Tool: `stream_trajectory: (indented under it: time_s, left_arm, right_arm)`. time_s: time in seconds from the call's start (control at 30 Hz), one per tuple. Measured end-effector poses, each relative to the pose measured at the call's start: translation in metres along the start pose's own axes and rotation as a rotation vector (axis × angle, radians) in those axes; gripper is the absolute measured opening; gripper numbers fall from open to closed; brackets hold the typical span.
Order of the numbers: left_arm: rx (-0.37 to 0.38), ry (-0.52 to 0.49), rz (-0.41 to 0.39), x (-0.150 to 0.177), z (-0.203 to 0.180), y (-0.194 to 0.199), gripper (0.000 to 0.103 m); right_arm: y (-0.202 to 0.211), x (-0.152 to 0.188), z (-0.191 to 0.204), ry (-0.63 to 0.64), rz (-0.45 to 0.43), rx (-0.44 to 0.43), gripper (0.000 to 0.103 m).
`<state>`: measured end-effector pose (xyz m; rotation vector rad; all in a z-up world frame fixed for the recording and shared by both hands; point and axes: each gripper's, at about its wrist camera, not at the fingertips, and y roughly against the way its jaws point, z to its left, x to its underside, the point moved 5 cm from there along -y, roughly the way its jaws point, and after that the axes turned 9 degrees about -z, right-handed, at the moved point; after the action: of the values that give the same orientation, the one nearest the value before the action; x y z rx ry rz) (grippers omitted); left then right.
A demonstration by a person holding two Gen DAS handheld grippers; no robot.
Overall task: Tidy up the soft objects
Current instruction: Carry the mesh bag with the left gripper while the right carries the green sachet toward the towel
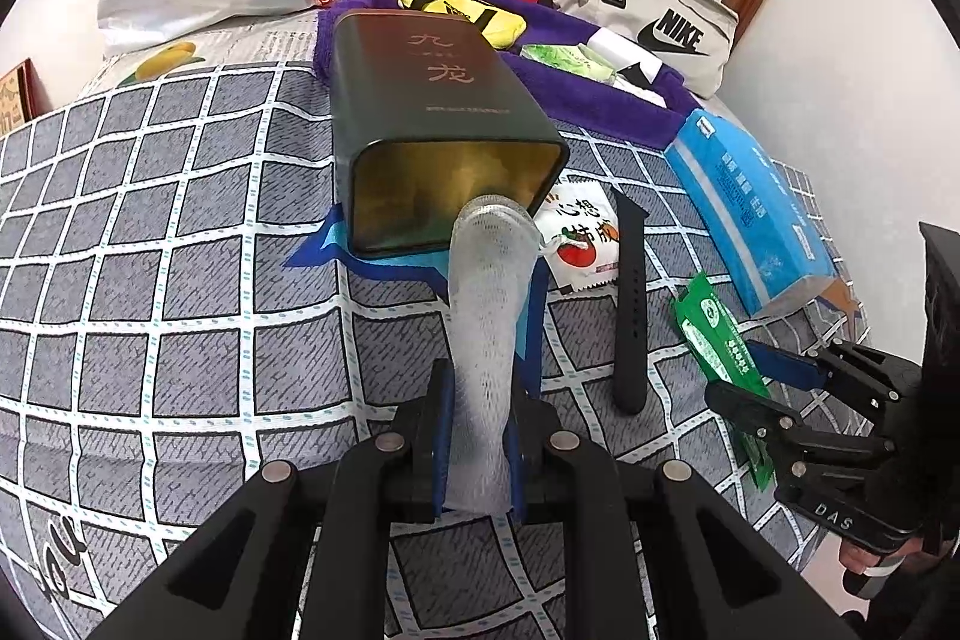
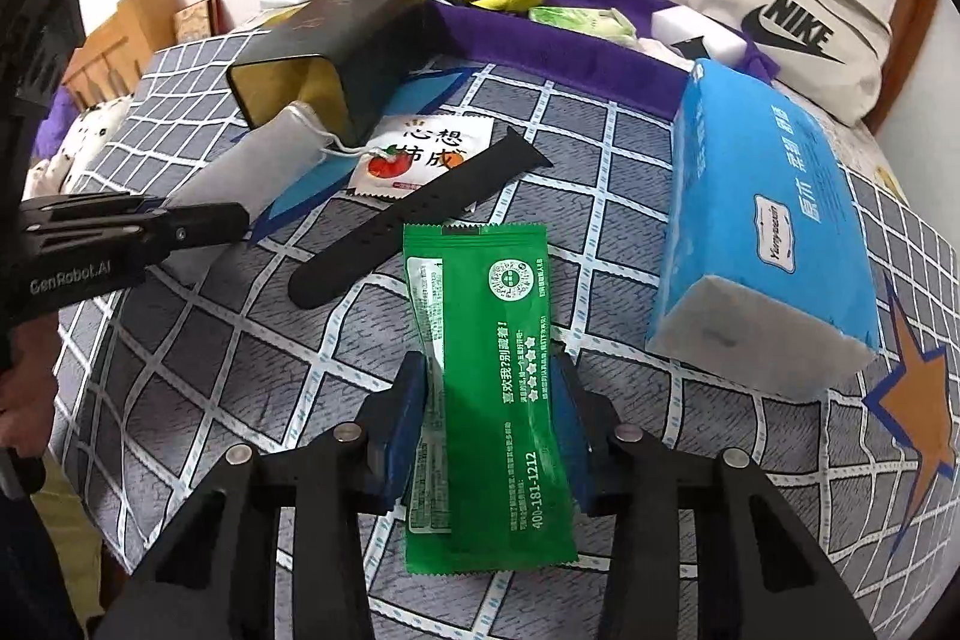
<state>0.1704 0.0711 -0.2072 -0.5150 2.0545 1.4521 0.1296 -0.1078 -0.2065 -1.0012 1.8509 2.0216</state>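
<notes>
Checked bedspread (image 2: 198, 340) | mesh pouch (image 1: 486, 340) at tin (image 1: 438, 100) mouth | green packet (image 2: 498, 388) between fingers (image 2: 408, 400)

1. The left tongs (image 1: 477, 436) pinch a white mesh pouch (image 1: 486, 316) between their blue pads.
2. The pouch's far end reaches the open mouth of a dark tin (image 1: 432, 100) lying on its side on the checked bed cover (image 1: 180, 280).
3. A black watch strap (image 1: 630, 304) lies to the right.
4. The right tongs (image 1: 774, 388) straddle a green packet (image 1: 711, 334).
</notes>
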Motion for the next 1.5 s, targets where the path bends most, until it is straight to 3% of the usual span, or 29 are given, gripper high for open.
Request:
stream_trajectory:
  time_s: [0.23,0.87,1.5]
  left_arm:
    - [0.039,0.038,-0.027,-0.005,0.004,0.015,0.015]
    - [0.029,0.036,-0.085,-0.031,-0.008,0.046,0.008]
    - [0.023,0.003,-0.149,-0.065,-0.028,0.069,0.006]
  right_arm:
    - [0.015,-0.006,-0.009,-0.022,-0.012,-0.033,0.032]
    - [0.057,-0.043,-0.038,-0.045,-0.119,-0.06,0.032]
    - [0.061,-0.076,-0.053,-0.032,-0.165,-0.075,0.032]
